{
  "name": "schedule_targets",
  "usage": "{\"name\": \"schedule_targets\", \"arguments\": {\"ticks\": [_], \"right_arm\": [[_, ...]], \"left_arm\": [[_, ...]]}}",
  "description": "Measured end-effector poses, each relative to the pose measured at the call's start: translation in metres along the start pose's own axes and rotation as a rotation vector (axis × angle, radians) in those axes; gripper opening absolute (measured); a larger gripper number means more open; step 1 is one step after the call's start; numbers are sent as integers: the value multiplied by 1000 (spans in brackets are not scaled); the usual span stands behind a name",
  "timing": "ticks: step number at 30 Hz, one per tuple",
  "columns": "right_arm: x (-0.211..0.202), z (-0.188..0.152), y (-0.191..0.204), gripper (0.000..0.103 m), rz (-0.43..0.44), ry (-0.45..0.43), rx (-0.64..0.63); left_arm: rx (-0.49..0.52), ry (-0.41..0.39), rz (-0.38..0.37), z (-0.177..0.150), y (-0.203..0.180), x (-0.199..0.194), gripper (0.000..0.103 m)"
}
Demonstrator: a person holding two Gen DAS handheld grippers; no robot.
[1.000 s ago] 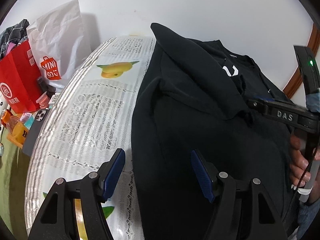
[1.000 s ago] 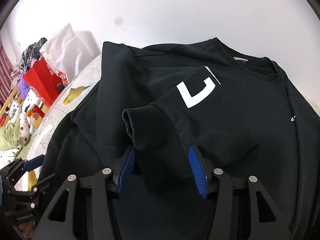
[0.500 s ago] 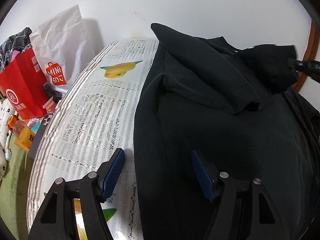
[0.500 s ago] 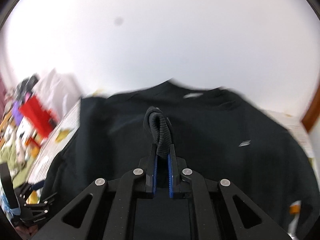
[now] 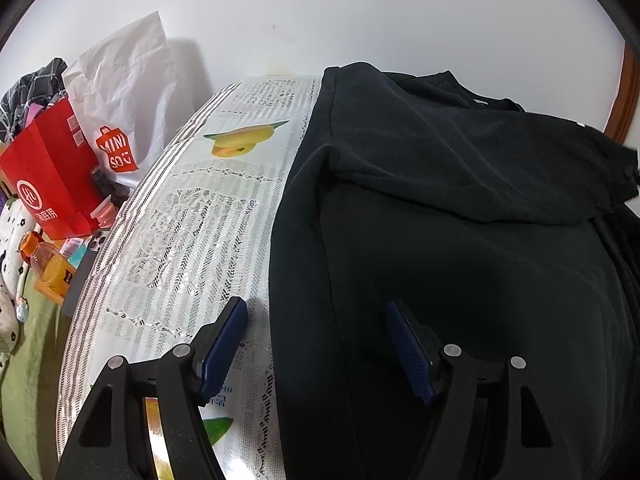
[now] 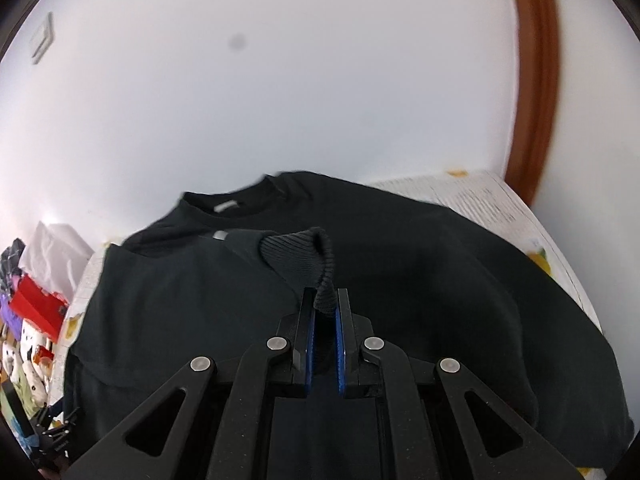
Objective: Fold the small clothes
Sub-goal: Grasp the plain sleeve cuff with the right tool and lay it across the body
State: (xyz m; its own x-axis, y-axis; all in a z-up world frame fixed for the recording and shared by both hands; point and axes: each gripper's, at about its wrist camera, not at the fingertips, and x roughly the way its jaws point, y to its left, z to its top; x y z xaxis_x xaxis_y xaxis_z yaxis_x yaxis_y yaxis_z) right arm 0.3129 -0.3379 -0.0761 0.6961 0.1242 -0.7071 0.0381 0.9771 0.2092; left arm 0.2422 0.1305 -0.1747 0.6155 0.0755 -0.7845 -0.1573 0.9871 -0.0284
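Note:
A black sweatshirt [image 5: 460,208] lies spread on a table under a white lace cloth [image 5: 192,232]. My left gripper [image 5: 316,308] hovers low over the sweatshirt's left side edge; its jaws are opening, with the cloth edge lying loose between the blue pads [image 5: 224,336] and nothing pressed. My right gripper [image 6: 325,294] is shut on the ribbed sleeve cuff [image 6: 298,256] and holds it lifted above the sweatshirt's body [image 6: 180,300]. The sleeve trails from the cuff to the left, below the collar [image 6: 228,204].
Left of the table stand a red paper bag [image 5: 48,184] and a white Miniso bag [image 5: 124,92], with an orange bottle [image 5: 44,260] and a phone [image 5: 96,240] below them. A white wall backs the table. A brown door frame [image 6: 532,80] rises at the right.
My right gripper shut on the sleeve cuff, lifted it and carried it rightward across the sweatshirt, so the white print is out of sight. The left gripper stayed where it was.

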Motion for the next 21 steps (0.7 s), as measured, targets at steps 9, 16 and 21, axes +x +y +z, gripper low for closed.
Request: {"name": "schedule_targets", "arguments": {"ticks": [9, 16, 21], "right_arm": [[10, -28, -19, 25, -162, 49, -52], [45, -40, -6, 36, -163, 96, -133], [66, -37, -29, 56, -91, 127, 46]], "left_arm": [[6, 38, -7, 0, 5, -9, 70], [45, 42, -35, -10, -3, -23, 70], [54, 46, -63, -21, -2, -32, 70]]}}
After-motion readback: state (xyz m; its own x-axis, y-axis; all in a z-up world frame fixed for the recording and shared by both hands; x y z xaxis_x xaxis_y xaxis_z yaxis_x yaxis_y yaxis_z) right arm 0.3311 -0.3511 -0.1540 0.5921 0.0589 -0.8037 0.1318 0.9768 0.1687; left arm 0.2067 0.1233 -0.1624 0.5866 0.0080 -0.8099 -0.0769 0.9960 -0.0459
